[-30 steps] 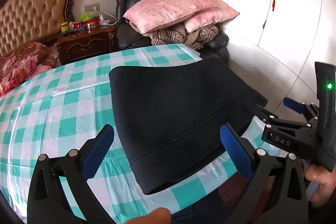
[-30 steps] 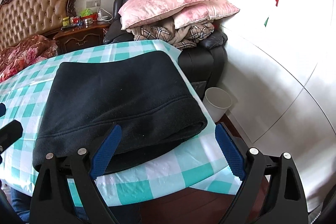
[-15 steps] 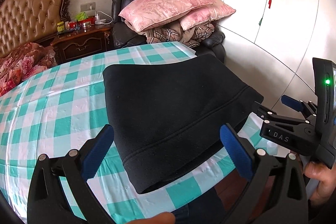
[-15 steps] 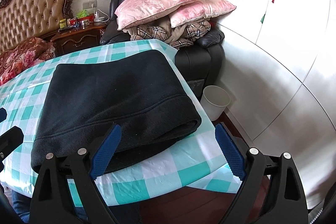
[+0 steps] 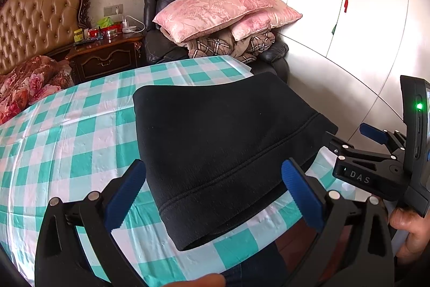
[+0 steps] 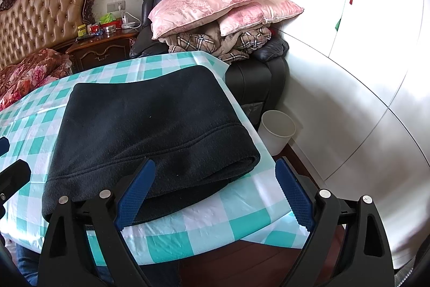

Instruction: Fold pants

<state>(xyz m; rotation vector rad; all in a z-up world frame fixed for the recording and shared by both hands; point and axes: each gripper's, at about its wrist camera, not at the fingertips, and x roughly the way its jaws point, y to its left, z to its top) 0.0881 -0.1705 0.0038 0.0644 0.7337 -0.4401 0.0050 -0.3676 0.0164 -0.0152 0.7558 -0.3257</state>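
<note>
I am holding both grippers back from a finished-looking fold. Going left to right from the black pants, my landmark: to their left the checked tablecloth is lying bare, and nearer me the left gripper is hanging with its jaws spread wide and nothing between the blue pads, the pants' near hem showing through the gap but untouched. The pants themselves are lying as a compact doubled rectangle on the cloth, close to its right edge, one corner almost at the drop. Right of the pants, the right gripper is gaping just as wide, its left pad over the hem without pressing, its right pad beyond the table edge.

Against the earlier frames, little is changing on the table: the fold is keeping its shape and place, and both sets of jaws are staying as open as before. Only the framing is drifting slightly. I am judging the folding done, or one final halving away.
</note>
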